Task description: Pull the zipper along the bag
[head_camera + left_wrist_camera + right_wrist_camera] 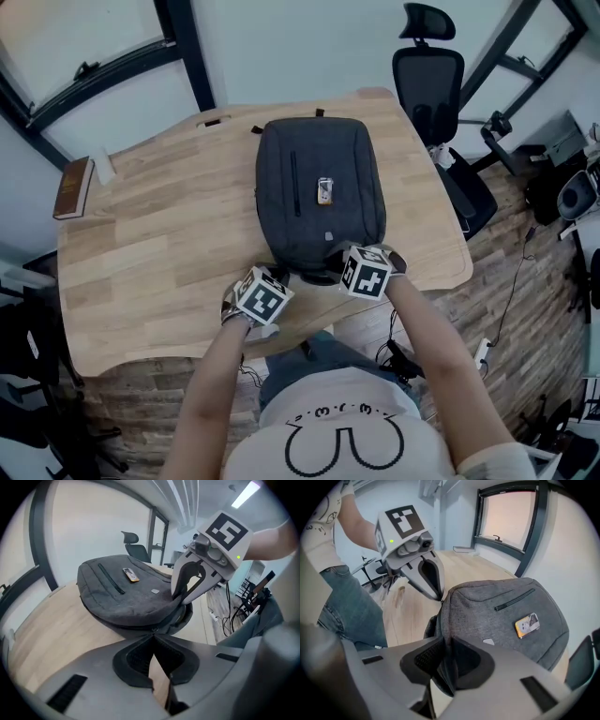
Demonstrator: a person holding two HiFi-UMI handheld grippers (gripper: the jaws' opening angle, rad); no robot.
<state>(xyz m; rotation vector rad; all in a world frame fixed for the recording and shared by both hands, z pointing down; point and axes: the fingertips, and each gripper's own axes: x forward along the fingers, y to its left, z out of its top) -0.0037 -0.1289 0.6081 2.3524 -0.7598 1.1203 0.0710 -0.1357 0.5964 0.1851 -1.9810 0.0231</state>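
Observation:
A dark grey backpack [319,216] lies flat on the wooden table [159,244], with a small orange tag [324,190] on its front. Both grippers are at its near end. My left gripper [153,631] is shut, and its tips pinch the zipper pull [154,628] on the bag's [126,602] side seam. In the right gripper view the left gripper [440,597] touches the bag's corner. My right gripper [445,641] is shut on a fold of the bag's [497,616] edge fabric. In the head view the marker cubes hide the tips of the left gripper [274,281] and the right gripper [349,267].
A brown book [73,187] lies at the table's left edge. A black office chair [428,80] stands behind the far right corner. Cables and equipment [572,187] crowd the floor on the right. The person's body is close to the table's near edge.

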